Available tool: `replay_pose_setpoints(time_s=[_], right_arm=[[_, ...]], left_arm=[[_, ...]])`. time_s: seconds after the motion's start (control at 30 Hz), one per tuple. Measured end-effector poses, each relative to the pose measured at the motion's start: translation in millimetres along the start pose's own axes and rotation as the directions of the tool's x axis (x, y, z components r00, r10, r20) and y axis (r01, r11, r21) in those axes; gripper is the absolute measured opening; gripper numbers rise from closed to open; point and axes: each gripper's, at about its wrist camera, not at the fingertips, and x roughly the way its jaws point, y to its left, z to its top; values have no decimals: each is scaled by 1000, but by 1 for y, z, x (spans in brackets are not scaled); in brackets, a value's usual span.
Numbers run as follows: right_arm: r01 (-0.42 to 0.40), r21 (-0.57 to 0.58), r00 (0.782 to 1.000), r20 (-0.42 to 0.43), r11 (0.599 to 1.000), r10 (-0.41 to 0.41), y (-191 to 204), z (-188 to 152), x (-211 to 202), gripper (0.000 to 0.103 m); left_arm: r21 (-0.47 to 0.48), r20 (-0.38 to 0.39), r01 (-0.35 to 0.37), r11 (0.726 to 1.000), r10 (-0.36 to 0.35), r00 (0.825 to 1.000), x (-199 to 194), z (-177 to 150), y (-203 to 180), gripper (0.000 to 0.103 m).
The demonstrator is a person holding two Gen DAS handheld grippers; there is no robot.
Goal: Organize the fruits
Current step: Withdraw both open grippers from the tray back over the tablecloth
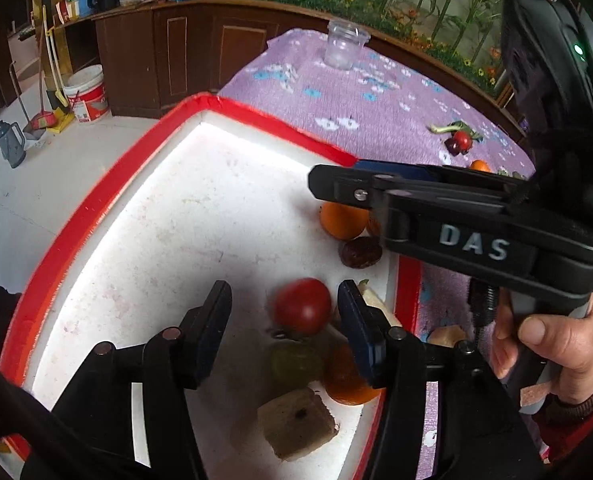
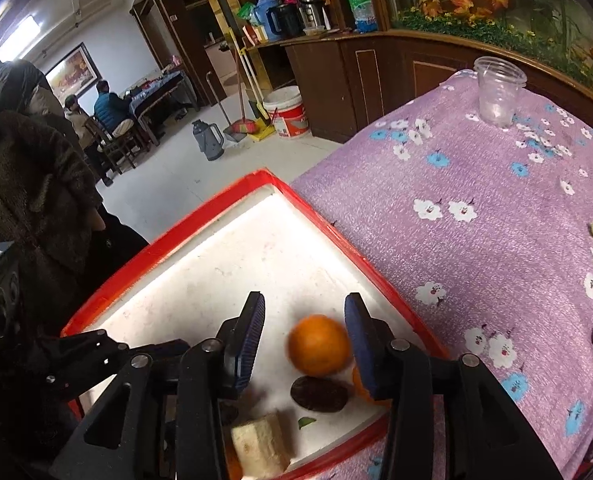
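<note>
A white tray with a red rim [image 1: 96, 208] [image 2: 200, 216] lies at the edge of a purple flowered cloth. In the left wrist view my left gripper [image 1: 284, 312] hangs open over the tray's near corner. A blurred red round fruit [image 1: 302, 306] sits between its fingers, clear of both pads. My right gripper [image 2: 304, 328] is open above the tray, with a blurred orange [image 2: 318, 344] [image 1: 342, 220] between its fingers, close to the right pad and apart from the left one. The left wrist view shows the right gripper [image 1: 328, 184] side-on, above that orange.
In the tray lie a dark purple fruit [image 2: 319, 394] [image 1: 360, 252], a beige cube [image 1: 296, 424] [image 2: 262, 444], a green fruit [image 1: 294, 360] and another orange [image 1: 348, 380]. More fruit [image 1: 460, 142] lies on the cloth [image 2: 476, 272]. A clear cup [image 2: 498, 92] stands far back. A person stands at the left.
</note>
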Motion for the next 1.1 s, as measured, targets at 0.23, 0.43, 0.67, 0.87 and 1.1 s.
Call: replay_pose_setpoints(time_s=[0.23, 0.43, 0.67, 0.87, 1.1], right_arm=[[-36, 64, 996, 84, 997, 31, -8, -15, -48, 54], [-10, 83, 990, 140, 997, -1, -17, -42, -85, 58], [14, 138, 985, 171, 990, -38, -30, -79, -119, 63], [56, 165, 979, 183, 985, -86, -38, -104, -142, 67], [131, 187, 972, 167, 974, -163, -54, -130, -168, 71]], left_arm=[[59, 39, -41, 997, 38, 998, -17, -4, -13, 57], [97, 47, -61, 993, 56, 997, -25, -14, -28, 57], [132, 49, -62, 989, 56, 997, -31, -27, -46, 57], [161, 51, -54, 986, 46, 998, -35, -36, -63, 57], [193, 51, -35, 981, 25, 998, -44, -47, -78, 69]])
